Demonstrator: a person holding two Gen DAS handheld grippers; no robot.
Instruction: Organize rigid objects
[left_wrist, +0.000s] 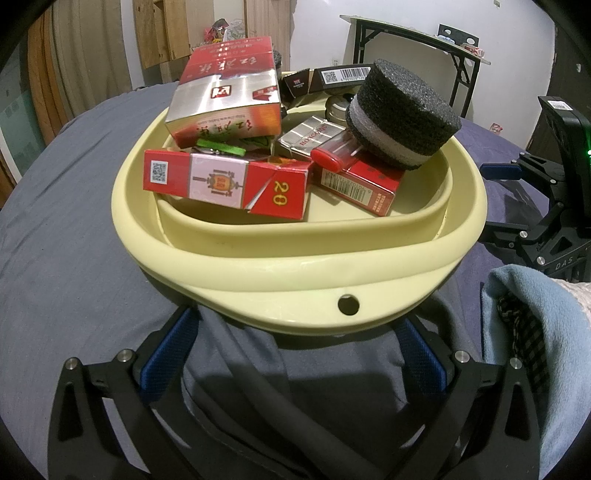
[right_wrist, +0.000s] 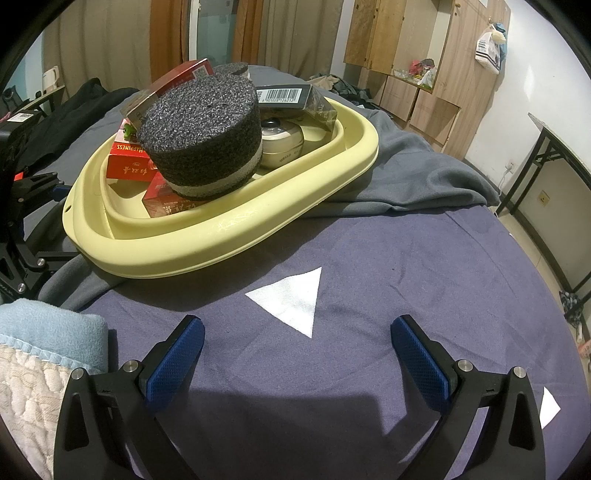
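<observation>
Left gripper spread wide, yellow basin just ahead, overlapping its fingertips.

1. Bed: covered with a purple-blue sheet that bears white triangle markings.
2. Grey blanket: rumpled, spread over the far part of the sheet and running beneath the basin.
3. Pale yellow basin: rests on the grey blanket, its near rim reaching over the sheet; holds boxes and other items.
4. Light blue fleece cloth: folded, at the near edge beside the basin.
5. Cream quilted fabric: just beside the fleece cloth, touching it.
</observation>
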